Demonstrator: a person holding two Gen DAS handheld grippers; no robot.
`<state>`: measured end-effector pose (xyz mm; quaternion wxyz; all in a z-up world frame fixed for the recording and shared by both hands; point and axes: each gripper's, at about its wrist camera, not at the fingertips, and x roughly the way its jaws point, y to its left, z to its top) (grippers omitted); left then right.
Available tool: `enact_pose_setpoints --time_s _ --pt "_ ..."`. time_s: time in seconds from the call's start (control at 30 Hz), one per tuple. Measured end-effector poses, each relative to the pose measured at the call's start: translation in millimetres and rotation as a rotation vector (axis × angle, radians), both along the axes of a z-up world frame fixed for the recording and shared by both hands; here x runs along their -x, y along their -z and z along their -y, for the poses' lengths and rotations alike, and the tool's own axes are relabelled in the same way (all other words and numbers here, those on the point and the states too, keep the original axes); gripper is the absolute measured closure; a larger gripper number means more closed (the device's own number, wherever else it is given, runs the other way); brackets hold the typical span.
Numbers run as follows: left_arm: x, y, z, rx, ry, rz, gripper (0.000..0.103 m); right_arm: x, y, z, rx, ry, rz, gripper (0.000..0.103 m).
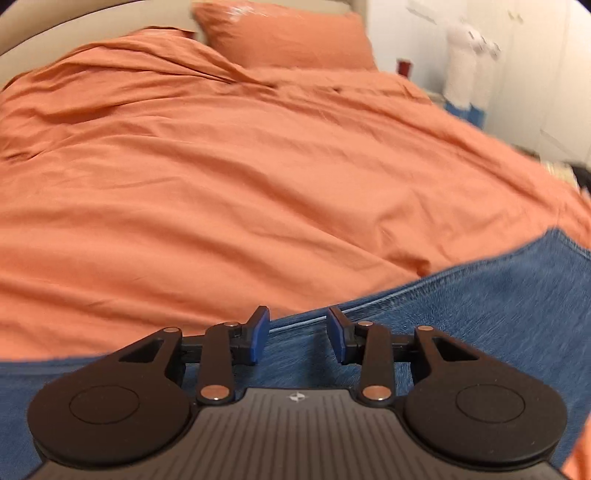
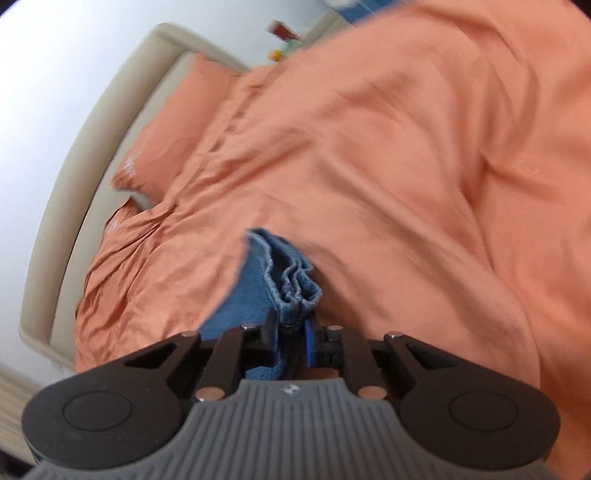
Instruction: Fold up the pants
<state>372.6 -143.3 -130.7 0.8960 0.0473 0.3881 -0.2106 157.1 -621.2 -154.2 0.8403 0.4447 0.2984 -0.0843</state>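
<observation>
Blue denim pants [image 1: 480,314] lie on the orange duvet [image 1: 221,184] and fill the lower right of the left wrist view. My left gripper [image 1: 298,332] hovers over the edge of the pants, open, its blue pads apart and not pressing the cloth. In the right wrist view the bunched hem of the pants [image 2: 295,284] sticks out in several layers, and my right gripper [image 2: 291,328] is shut on it. More denim [image 2: 243,295] hangs to the left of that grip, and the rest is hidden behind the gripper body.
The duvet [image 2: 388,166] is rumpled, with orange pillows [image 1: 288,33] at the head of the bed. A beige padded headboard [image 2: 74,166] curves along the left of the right wrist view. White and blue objects [image 1: 461,74] stand by the wall beyond the bed's right side.
</observation>
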Motion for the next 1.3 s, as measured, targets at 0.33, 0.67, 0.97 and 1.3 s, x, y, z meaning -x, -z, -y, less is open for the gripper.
enact_pose_setpoints --time_s 0.33,0.67,0.97,1.3 --pt "74.6 -53.7 -122.4 0.058 -0.137 0.004 0.06 -19.1 -157.0 -125.2 0.303 -0.214 0.231 0.095" --pt "126.5 -62.9 -215.7 0.262 -0.284 -0.041 0.06 -68.1 -176.4 -305.6 0.319 -0.402 0.266 0.095" --pt "131.6 -40.4 -258.5 0.394 -0.318 -0.094 0.06 -88.5 -58.7 -463.1 0.343 -0.639 0.057 0.095" --pt "114.1 -17.9 -253.4 0.464 -0.257 -0.183 0.055 -71.1 2.2 -495.5 0.381 -0.755 -0.078 0.077"
